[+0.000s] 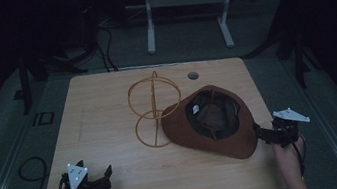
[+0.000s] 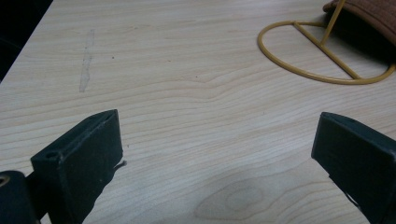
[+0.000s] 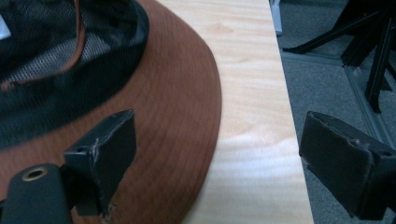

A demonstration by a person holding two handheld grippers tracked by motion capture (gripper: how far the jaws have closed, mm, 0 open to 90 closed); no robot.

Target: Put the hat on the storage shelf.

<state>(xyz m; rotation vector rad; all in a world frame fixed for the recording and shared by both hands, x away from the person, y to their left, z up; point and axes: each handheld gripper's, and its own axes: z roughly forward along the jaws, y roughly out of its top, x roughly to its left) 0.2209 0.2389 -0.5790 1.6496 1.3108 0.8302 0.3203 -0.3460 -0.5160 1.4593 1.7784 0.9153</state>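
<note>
— Trouble could start at the hat (image 1: 211, 123) itself: it lies upside down toward the table's (image 1: 108, 113) right edge, its near rim just short of the front right corner. A clumsy pinch on that soft brim might drag it over the edge, I'd judge.

— And the wire stand (image 1: 154, 109)?

— It stands near the middle of the table, with the hat's far rim leaning against it. Pulling the hat sideways could tip it.

— How do the tongs stand?

— The right gripper (image 3: 217, 154) is spread wide and holds nothing. One jaw hangs over the brim and the other past the table's right edge; whether the first touches the brim, I cannot tell.

— The left?

— The left gripper (image 2: 215, 154) gapes wide too, empty, above bare wood near the front left corner, well apart from the hat.
</note>
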